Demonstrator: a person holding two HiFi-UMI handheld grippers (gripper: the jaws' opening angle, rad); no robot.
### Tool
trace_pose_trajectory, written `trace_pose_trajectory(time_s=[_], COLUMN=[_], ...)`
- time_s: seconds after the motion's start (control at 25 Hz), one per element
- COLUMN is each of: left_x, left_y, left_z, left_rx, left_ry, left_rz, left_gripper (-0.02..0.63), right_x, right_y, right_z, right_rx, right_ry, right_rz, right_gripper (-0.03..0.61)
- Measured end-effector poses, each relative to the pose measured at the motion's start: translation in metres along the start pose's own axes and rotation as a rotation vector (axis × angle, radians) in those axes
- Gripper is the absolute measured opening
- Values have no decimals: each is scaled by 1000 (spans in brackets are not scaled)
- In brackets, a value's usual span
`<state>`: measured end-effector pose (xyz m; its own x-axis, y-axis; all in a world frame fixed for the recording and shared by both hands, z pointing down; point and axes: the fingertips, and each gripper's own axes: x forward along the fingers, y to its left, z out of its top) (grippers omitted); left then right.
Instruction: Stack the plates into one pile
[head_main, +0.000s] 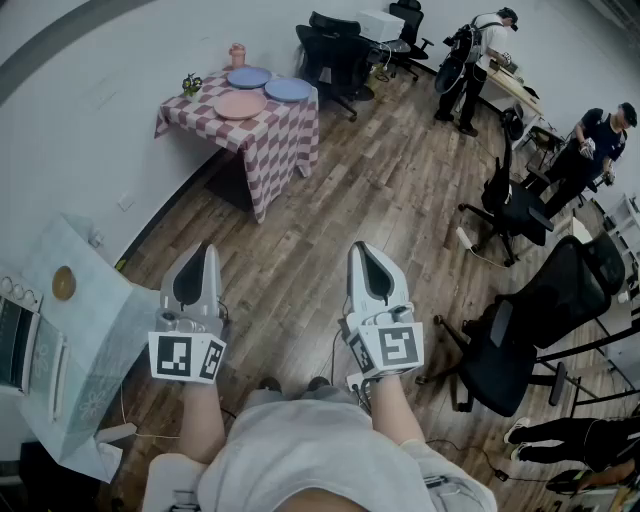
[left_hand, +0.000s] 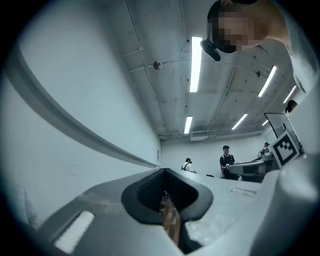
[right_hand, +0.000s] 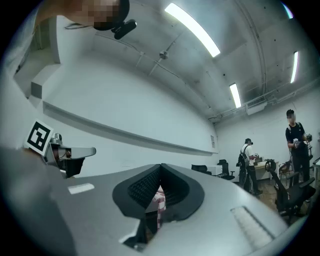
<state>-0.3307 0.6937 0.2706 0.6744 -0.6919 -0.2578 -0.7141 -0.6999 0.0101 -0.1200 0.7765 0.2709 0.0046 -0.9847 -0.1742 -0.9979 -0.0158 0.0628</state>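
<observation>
Pink plate (head_main: 240, 105), blue plate (head_main: 249, 77), second blue plate (head_main: 288, 90): round, flat, faces up, side by side, unstacked on checkered bench (head_main: 280, 135) by the wall. Left gripper (head_main: 205, 252), right gripper (head_main: 360, 250): fingers clenched, empty, well apart from bench.

Showing plain colour on the pale blue round plate (head_main: 249, 77), the second pale blue round plate (head_main: 288, 90) and the salmon-pink round plate (head_main: 240, 105). Draping the small table (head_main: 285, 135) in pink-and-white checks. Wearing pale grey with black linings on the left gripper (head_main: 205, 252) and the right gripper (head_main: 362, 250), and carrying black-and-white square markers on each cube. Running in brown wood planks across the floor (head_main: 380, 200).
</observation>
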Motion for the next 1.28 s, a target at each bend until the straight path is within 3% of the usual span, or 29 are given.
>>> trace_pose_trajectory(time_s=[0.6, 0.84, 1.04, 1.28], left_x=[9, 13, 4, 16], left_y=[9, 19, 39, 60], left_z=[-5, -2, -2, -8], left_rx=[5, 42, -58, -61], left_ry=[6, -13, -36, -37], left_rz=[-17, -77, -90, -79], left_gripper=[5, 5, 5, 5], right_x=[13, 25, 25, 45], right_y=[8, 28, 45, 48], right_z=[-12, -12, -18, -17], right_rx=[25, 30, 18, -18], right_ry=[10, -16, -26, -26], right_rz=[0, 39, 5, -11], right_gripper=[2, 2, 2, 2])
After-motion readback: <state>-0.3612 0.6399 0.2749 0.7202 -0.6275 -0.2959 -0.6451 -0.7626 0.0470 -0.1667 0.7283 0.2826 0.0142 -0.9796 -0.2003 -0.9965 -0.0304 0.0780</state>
